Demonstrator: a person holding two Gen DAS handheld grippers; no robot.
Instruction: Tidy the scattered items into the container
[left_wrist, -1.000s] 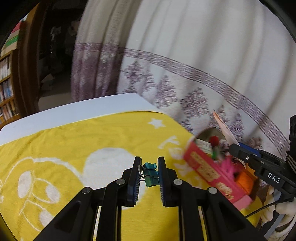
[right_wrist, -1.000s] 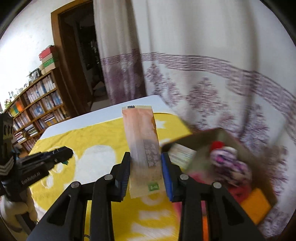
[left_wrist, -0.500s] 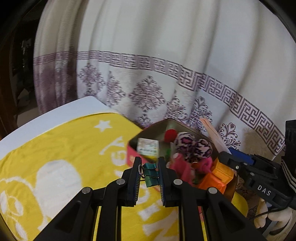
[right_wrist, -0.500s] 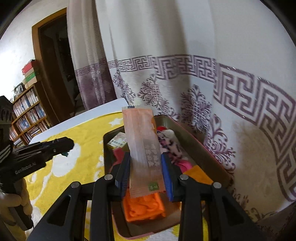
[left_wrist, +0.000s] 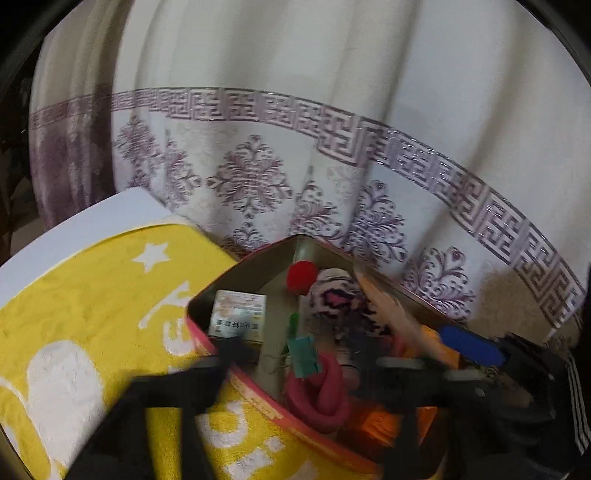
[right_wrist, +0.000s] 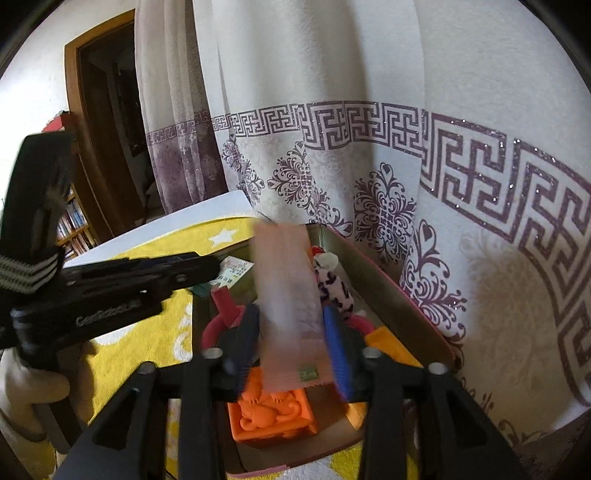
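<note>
Both grippers hang over the container (right_wrist: 406, 295), an open tin box at the far corner of the counter (left_wrist: 92, 218), on a yellow towel (left_wrist: 92, 295). The left gripper (left_wrist: 299, 365) has just been opening and stands spread wide; the green binder clip (left_wrist: 303, 354) sits between its blurred fingers, touched by neither, above or already among the tin's contents. The right gripper (right_wrist: 291, 343) has also just been opening. The long pink sachet (right_wrist: 286, 299) stands between its pads, blurred, and appears to be slipping free rather than gripped, its lower end over the orange block (right_wrist: 273, 410).

This looks like the drop-off step for two items at once. Judging by the frames, the next move calls for lifting both grippers clear without snagging the contents, then checking the towel for anything left; none shows in these views.

The clip is small, teal-green with wire handles, and should settle anywhere. The sachet is flat, light and long, so it may lean against the rim and need a nudge. The tin is already crowded: a small printed box (left_wrist: 238, 314), a red pompom (left_wrist: 303, 277), a spotted plush (right_wrist: 334, 284) and a pink ring (left_wrist: 325, 395).
</note>
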